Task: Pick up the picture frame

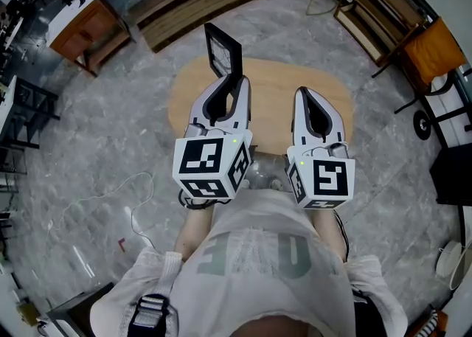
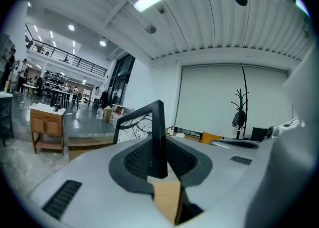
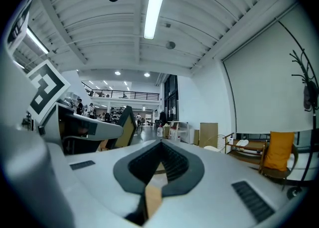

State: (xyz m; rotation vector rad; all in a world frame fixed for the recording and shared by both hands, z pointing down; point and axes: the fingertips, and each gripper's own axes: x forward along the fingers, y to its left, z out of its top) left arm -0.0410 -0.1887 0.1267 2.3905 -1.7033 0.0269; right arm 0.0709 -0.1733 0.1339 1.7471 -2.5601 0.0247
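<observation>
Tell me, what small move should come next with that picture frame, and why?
Probably raise the left tongs slightly, keeping them shut. They pinch the black edge of the picture frame, which stands upright over the wooden table; whether it has cleared the top is unclear. The right tongs are closed and empty.

Oval light-wood table (image 1: 273,99); it stands on grey marbled floor (image 1: 110,181).
</observation>
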